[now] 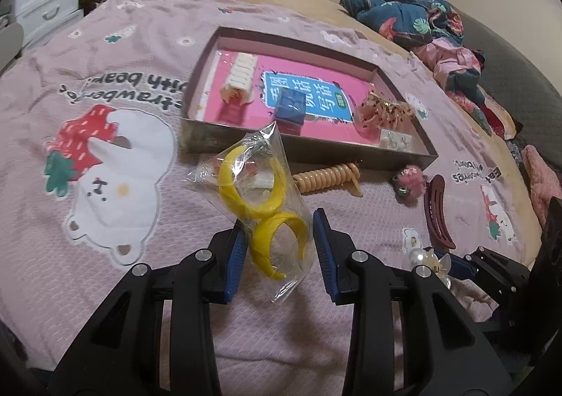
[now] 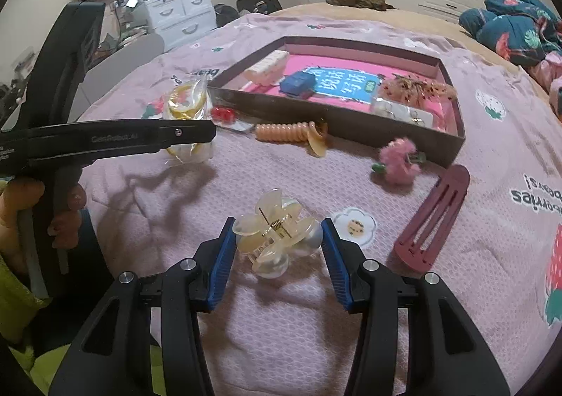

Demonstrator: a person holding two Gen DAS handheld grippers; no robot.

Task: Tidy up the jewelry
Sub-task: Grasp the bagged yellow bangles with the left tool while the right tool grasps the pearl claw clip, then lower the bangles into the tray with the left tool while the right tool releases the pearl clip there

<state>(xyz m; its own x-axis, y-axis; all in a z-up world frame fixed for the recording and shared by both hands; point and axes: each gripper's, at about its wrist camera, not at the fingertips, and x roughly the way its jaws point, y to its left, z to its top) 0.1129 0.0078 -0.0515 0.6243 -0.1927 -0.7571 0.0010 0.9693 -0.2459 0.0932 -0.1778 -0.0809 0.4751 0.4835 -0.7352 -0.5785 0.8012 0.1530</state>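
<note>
A clear bag with yellow bangles (image 1: 261, 197) lies on the pink blanket, its near end between the pads of my left gripper (image 1: 279, 239), which is open around it. The bag also shows in the right wrist view (image 2: 186, 104). My right gripper (image 2: 277, 241) is open around a translucent flower claw clip (image 2: 277, 234), its pads close to both sides. The clip also shows in the left wrist view (image 1: 426, 261). The dark tray (image 1: 196, 136) (image 2: 337, 118) holds a cream clip (image 1: 240, 76), a blue box (image 1: 289, 108), a pink ornament (image 1: 383, 111) and earrings (image 1: 395, 141).
On the blanket in front of the tray lie a peach spiral clip (image 2: 291, 132), a pink fuzzy clip (image 2: 398, 160), a maroon hair clip (image 2: 435, 217) and a small red item (image 2: 223, 115). Bundled clothes (image 1: 407, 10) lie at the right. White drawers (image 2: 182, 13) stand beyond the bed.
</note>
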